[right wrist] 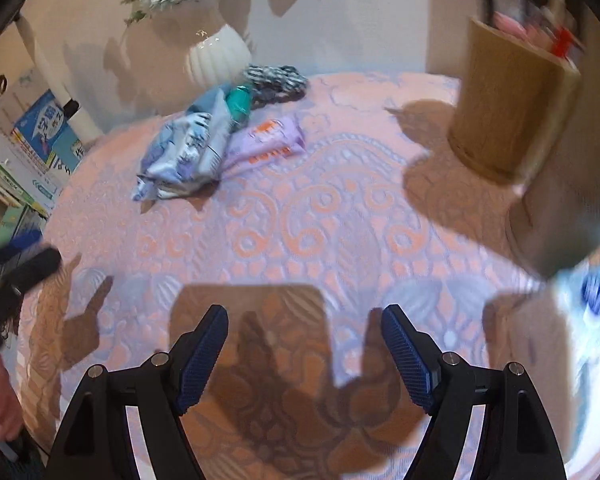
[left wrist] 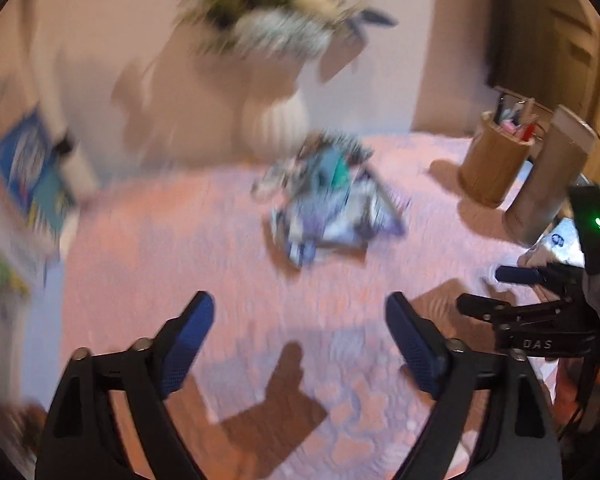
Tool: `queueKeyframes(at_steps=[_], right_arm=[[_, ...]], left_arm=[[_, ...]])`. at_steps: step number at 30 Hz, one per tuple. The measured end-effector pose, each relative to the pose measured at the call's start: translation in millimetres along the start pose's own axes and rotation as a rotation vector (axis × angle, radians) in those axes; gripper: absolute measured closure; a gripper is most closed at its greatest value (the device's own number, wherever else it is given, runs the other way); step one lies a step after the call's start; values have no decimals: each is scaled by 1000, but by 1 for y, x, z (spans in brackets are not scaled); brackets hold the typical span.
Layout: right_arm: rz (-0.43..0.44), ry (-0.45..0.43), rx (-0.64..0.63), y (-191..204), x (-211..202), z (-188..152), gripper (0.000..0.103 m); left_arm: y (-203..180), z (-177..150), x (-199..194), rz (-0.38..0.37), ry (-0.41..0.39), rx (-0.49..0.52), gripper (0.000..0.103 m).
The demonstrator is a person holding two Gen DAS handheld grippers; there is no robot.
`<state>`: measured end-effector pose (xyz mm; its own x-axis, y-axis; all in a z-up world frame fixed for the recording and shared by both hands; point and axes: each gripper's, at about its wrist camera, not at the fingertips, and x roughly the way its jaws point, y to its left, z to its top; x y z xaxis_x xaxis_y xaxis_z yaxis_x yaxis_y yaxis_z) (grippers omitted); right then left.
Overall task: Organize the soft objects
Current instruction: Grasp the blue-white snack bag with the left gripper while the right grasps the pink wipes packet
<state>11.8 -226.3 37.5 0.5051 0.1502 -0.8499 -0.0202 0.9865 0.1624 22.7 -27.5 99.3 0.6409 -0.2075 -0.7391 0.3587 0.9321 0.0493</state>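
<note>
Both grippers hung over a table covered with a pink patterned cloth (right wrist: 320, 216). The left gripper (left wrist: 300, 344) had its blue-padded fingers spread wide with nothing between them, and the right gripper (right wrist: 305, 354) was spread just as wide and equally empty.

The soft objects lay in a heap on the far left part of the cloth. In the right wrist view, a bundle of pale blue and white packets (right wrist: 188, 156) sat nearest, touching a purple packet (right wrist: 270, 140) on its right. A teal item (right wrist: 238, 102) rested at the far end of the bundle, and a black-and-white striped cloth (right wrist: 276, 78) lay just beyond it, beside a white ribbed vase (right wrist: 218, 58) holding flowers.

On the right stood a wooden holder (right wrist: 512, 112) with pens and, nearer, a second upright cylinder (left wrist: 548, 180). A white packet with a blue mark (right wrist: 592, 320) lay at the near right edge. Books (right wrist: 40, 136) leaned at the far left, off the table. The left wrist view was heavily blurred.
</note>
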Motion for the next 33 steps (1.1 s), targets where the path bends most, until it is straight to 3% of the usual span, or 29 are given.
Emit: queueKeyframes(at_steps=[3,5,9,11,14,17,24,27,30,33], right_arm=[[-30,-30,-23,5,4,28,26],[-10,-36,-12,6,11,43,26],[-7,-53,7,4,29,66,26],[6,-52,24,1,41,75,26],[37,-62,67,-6,53,86,26],[84,-66,90,-8,61,94,26],[136,-50,72,4,74,97,26],[186,-43,42,13,70,86,26],[201,-32,-16,27,65,75,26],[211,-11,-109,46,61,62,26]], left_arm=[[-4,27,19,-3,-39,111,7],[-4,40,39,-43,-69,145,7],[-2,54,83,-217,3,186,9],[-6,55,97,-253,17,214,9],[-10,53,109,-298,47,223,21],[-15,45,111,-287,45,248,23],[-8,37,103,-228,49,215,46],[3,29,93,-214,74,141,50],[17,24,80,-205,81,59,67],[38,16,65,-177,89,-45,68]])
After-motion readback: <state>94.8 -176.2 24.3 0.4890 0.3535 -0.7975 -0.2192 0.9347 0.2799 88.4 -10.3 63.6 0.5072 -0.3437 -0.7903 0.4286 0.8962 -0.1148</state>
